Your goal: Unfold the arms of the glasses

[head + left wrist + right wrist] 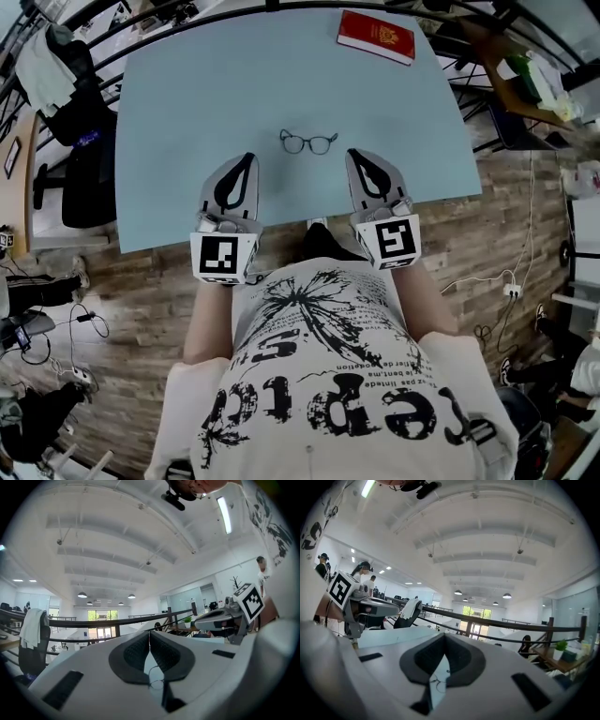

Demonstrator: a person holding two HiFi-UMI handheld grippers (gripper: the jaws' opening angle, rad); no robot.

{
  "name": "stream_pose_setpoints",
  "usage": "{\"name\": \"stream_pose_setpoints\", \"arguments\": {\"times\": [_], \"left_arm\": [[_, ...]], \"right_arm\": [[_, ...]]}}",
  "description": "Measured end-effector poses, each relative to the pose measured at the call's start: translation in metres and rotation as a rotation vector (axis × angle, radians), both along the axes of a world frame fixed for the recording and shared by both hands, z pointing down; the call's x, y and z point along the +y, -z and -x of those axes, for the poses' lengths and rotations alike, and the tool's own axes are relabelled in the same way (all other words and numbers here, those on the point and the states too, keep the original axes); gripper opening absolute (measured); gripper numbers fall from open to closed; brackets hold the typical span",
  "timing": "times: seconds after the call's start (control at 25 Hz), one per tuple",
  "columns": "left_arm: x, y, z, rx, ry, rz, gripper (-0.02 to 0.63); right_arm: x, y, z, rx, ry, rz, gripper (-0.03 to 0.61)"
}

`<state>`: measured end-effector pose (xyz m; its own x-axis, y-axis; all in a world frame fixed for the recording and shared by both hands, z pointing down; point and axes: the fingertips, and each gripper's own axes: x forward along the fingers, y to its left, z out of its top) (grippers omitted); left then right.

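Note:
A pair of thin dark-framed glasses lies on the light blue table, near its front edge, with no arms sticking out from the frame. My left gripper hovers just left of and nearer than the glasses, shut and empty. My right gripper mirrors it on the right, also shut and empty. Neither touches the glasses. In the left gripper view the jaws meet, and the glasses show small through the gap below. The right gripper view shows the same: tips closed, glasses beneath.
A red book lies at the table's far right corner. A dark chair draped with a white cloth stands left of the table, a cluttered wooden desk to the right. Black railings run behind the table.

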<state>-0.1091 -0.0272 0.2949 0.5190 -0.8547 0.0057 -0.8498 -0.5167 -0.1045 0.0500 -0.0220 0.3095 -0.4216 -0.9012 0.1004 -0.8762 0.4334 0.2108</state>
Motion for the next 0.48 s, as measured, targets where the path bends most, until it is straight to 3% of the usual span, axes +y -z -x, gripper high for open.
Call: {"name": "stream_pose_setpoints", "arguments": {"times": [0.48], "left_arm": [[-0.0077, 0.0009, 0.0, -0.017, -0.012, 0.003, 0.02]], "right_arm": [[-0.0071, -0.002, 0.0017, -0.004, 0.003, 0.006, 0.008]]}}
